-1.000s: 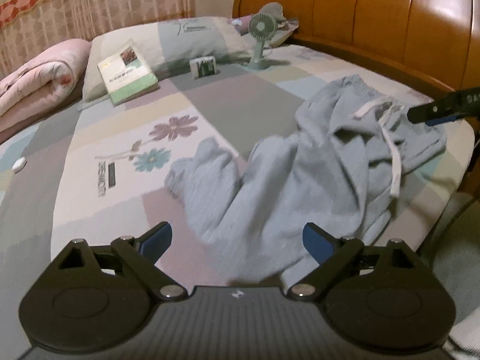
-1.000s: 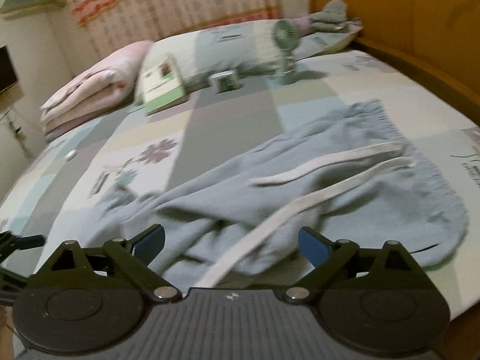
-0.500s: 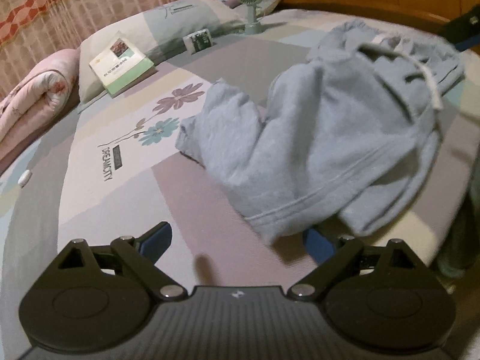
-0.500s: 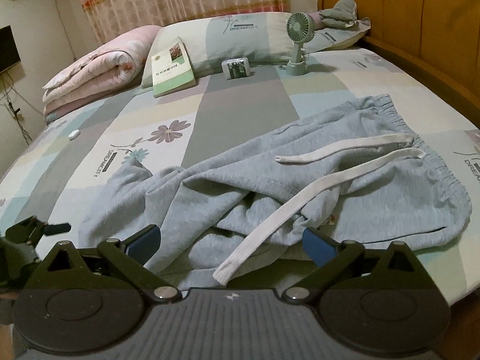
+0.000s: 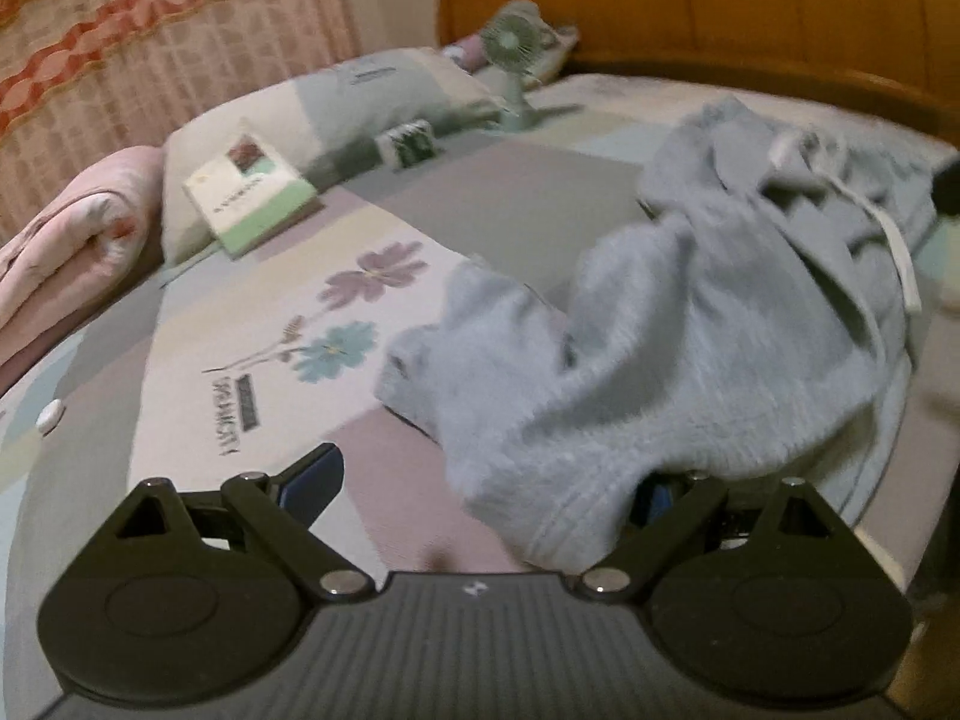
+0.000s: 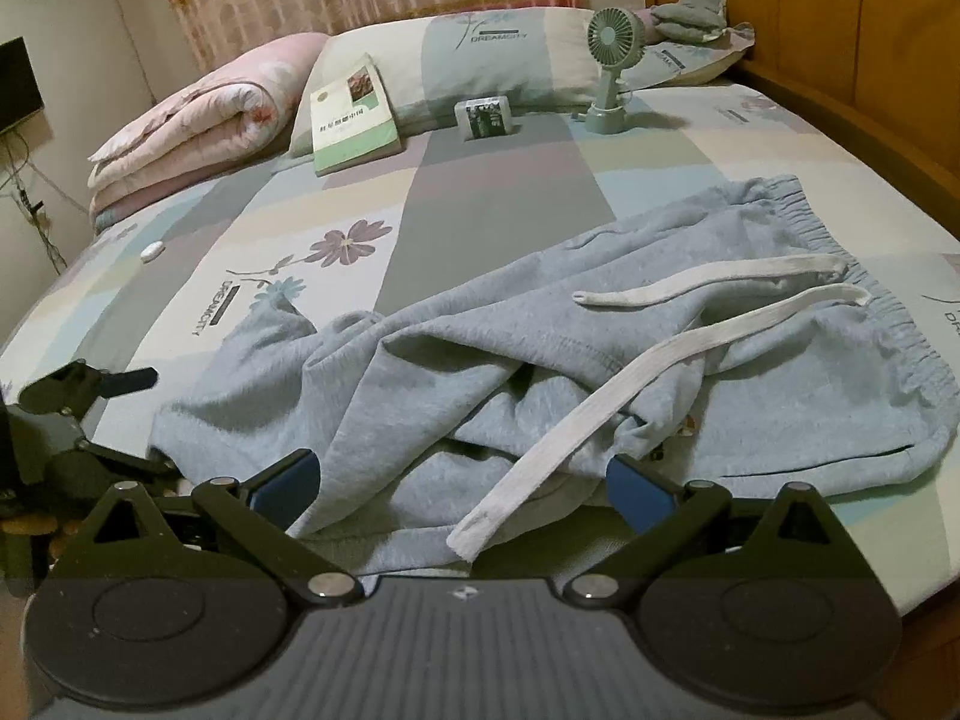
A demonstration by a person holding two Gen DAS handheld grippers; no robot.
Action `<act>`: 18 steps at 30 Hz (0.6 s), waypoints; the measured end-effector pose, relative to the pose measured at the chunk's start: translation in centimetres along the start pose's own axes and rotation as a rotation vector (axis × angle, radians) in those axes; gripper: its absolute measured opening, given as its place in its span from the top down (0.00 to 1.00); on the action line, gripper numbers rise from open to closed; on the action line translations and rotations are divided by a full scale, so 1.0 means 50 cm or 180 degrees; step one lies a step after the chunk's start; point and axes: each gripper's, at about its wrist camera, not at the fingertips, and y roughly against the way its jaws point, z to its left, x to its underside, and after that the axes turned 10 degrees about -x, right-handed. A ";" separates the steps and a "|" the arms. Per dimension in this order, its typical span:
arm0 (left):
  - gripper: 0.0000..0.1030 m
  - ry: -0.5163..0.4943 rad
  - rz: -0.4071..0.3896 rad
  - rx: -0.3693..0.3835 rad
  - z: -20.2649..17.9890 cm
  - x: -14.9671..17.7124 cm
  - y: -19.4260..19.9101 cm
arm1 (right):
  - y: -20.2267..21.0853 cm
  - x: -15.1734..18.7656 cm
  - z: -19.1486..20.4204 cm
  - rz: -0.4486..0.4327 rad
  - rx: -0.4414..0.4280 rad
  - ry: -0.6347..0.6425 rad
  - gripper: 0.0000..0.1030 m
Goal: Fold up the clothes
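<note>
Only the right wrist view shows the grey sweatpants (image 6: 600,360) whole, crumpled at the bed (image 6: 498,180) edge. Right gripper (image 6: 462,486) and left gripper (image 5: 480,486) both gape; cloth drapes the left's right finger.

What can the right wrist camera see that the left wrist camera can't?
Only the right wrist view shows the dark screen on the wall and the left gripper from outside. Only the left wrist view shows a trouser cuff draped over one of that gripper's fingers. Both show the grey sweatpants, book and little fan.
</note>
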 end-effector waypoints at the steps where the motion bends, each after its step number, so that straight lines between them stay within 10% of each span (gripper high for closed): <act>1: 0.09 -0.0023 0.0001 -0.0022 -0.003 0.002 -0.005 | -0.001 0.000 -0.001 0.0004 0.0001 0.0000 0.00; 18: 0.08 0.0204 -0.0252 -0.0569 0.079 -0.083 -0.057 | -0.020 -0.007 -0.008 0.0004 -0.0248 0.0031 0.00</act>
